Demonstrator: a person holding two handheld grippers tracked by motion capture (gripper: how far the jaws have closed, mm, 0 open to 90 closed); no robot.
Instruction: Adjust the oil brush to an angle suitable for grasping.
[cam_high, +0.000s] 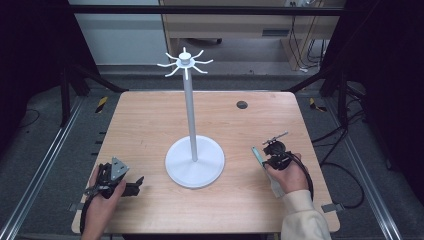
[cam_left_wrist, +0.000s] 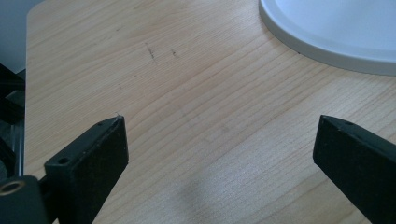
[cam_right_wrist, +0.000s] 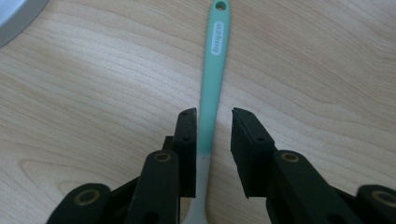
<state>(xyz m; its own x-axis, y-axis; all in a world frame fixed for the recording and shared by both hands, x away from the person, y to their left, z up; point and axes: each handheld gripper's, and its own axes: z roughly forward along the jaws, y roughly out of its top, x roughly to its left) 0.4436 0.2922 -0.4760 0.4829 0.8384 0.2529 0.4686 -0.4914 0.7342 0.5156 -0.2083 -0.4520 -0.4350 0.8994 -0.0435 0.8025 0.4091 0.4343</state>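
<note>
Here right claw (cam_right_wrist: 214, 116) half-open astride green spoon handle (cam_right_wrist: 212, 79); left claw (cam_left_wrist: 219, 135) wide open, empty

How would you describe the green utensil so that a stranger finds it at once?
Start at the tall white hook stand in the middle of the wooden table. To its right, between the right gripper's jaws, lies a slim mint-green utensil handle with a hanging hole, the table's one coloured item.

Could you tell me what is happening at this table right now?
A person holds a gripper in each hand at a wooden table with a white hook stand in the middle. The right gripper straddles a mint green utensil handle lying on the table, jaws not yet closed on it. The left gripper rests open near the stand's base.
</note>
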